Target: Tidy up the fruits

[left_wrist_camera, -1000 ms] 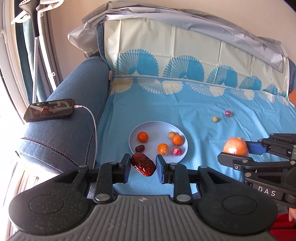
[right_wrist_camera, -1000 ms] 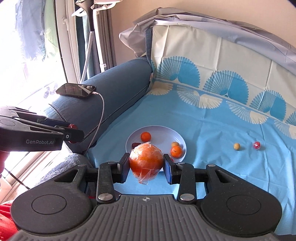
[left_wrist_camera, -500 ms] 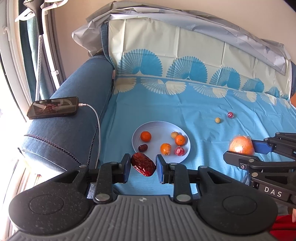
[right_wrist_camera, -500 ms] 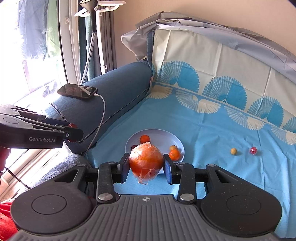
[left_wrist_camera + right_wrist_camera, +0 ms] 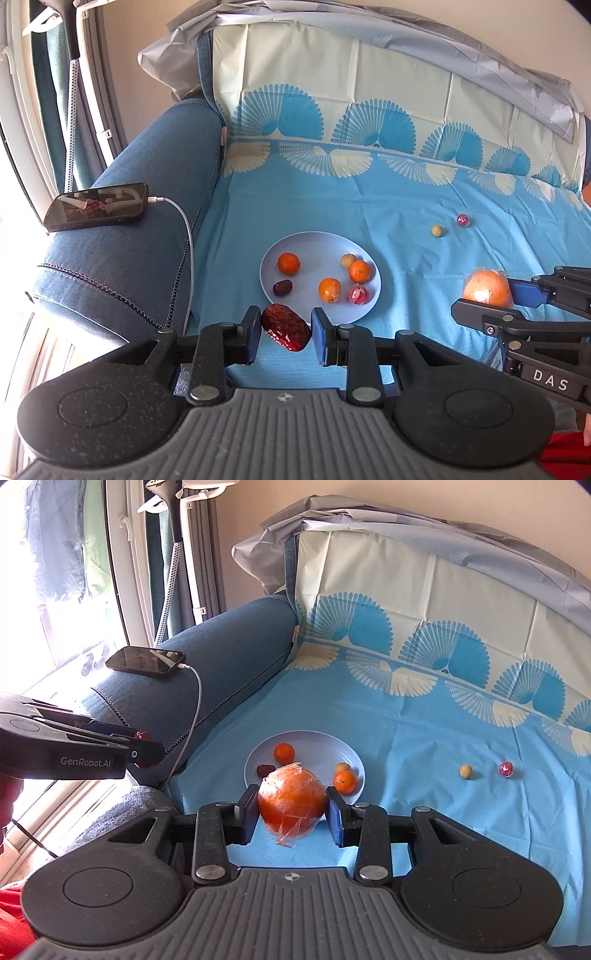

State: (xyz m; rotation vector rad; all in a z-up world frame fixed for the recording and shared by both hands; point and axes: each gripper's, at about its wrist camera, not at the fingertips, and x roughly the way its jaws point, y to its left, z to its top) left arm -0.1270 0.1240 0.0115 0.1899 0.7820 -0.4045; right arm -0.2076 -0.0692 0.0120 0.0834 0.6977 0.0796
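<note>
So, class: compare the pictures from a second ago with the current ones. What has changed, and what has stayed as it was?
Little changed. The left wrist view slid slightly, so the plate and phone sit further right in frame. Nothing was taken hold of or let go. The left gripper still clamps the red date; the right gripper still clamps the wrapped orange. Fruits on the plate and the two small ones on the cloth stayed put.

At my ten o'clock a blue denim sofa arm [image 5: 147, 184], sunlit window [image 5: 55, 590] beyond, beige wall [image 5: 155, 26] at twelve.
</note>
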